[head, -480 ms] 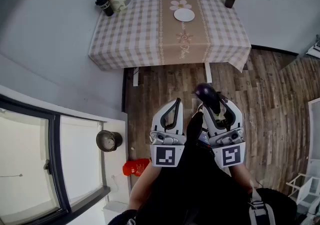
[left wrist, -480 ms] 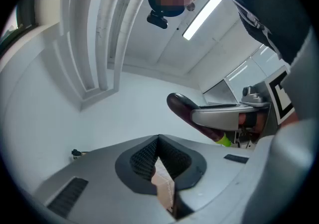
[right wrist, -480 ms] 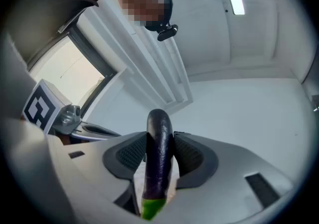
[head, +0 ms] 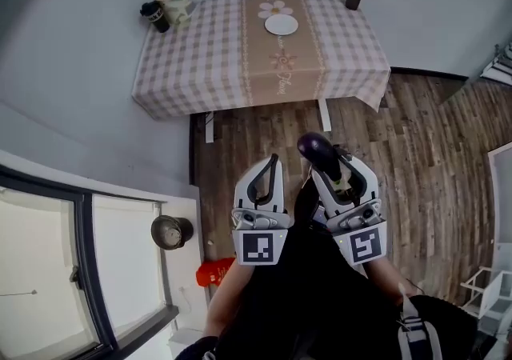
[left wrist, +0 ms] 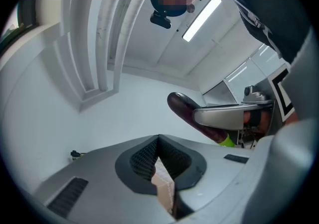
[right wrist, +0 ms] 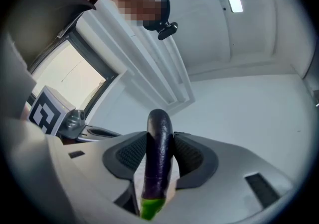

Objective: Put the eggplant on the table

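One eggplant (head: 318, 150) clamped in R tongs (head: 334, 165); L tongs (head: 273, 162) pressed together, empty; table (head: 200, 54) well apart.

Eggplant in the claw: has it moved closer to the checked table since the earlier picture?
No. The eggplant sits just as far short of the table's near edge; both merely slid left together in the head view.

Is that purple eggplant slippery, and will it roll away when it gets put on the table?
Probably a bit slippery: the eggplant looks smooth and shiny, though the right claw grips it between textured pads. It seems stiff, sticking out without drooping. It's long and round, so on the flat table it could roll sideways.
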Motion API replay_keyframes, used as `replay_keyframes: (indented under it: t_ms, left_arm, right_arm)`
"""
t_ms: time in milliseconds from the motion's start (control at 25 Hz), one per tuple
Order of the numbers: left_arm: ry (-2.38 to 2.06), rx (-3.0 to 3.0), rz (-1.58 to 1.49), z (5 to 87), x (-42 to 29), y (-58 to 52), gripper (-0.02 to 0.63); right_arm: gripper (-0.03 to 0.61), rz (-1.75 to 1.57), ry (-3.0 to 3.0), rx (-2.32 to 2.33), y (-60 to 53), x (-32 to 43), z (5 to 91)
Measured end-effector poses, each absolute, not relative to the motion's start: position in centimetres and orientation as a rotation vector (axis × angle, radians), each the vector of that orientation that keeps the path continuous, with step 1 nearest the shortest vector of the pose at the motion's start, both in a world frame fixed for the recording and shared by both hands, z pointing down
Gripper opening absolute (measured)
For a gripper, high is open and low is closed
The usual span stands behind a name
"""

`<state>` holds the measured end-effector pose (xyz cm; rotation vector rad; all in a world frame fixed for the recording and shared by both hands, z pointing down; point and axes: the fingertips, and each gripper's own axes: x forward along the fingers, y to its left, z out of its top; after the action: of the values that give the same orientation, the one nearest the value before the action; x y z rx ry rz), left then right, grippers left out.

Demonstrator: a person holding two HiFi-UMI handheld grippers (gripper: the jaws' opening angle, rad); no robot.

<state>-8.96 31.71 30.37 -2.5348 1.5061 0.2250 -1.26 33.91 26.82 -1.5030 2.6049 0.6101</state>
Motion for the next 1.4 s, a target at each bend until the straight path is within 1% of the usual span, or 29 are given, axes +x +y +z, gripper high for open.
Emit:
replay_keyframes:
  t_ms: [600, 1400]
  left_arm:
    - [1.497, -2.526, 0.232, 30.3, -8.5, 29.4, 0.003]
    - [1.52, -2.547, 0.216, 32.0, -8.1, 21.1, 0.003]
  right_arm:
    - [0.178, 0.558, 2.653, -1.481, 31.3, -1.2, 27.8]
    - [0.178, 0.421, 2.741, -1.476, 22.1, -1.3, 31.0]
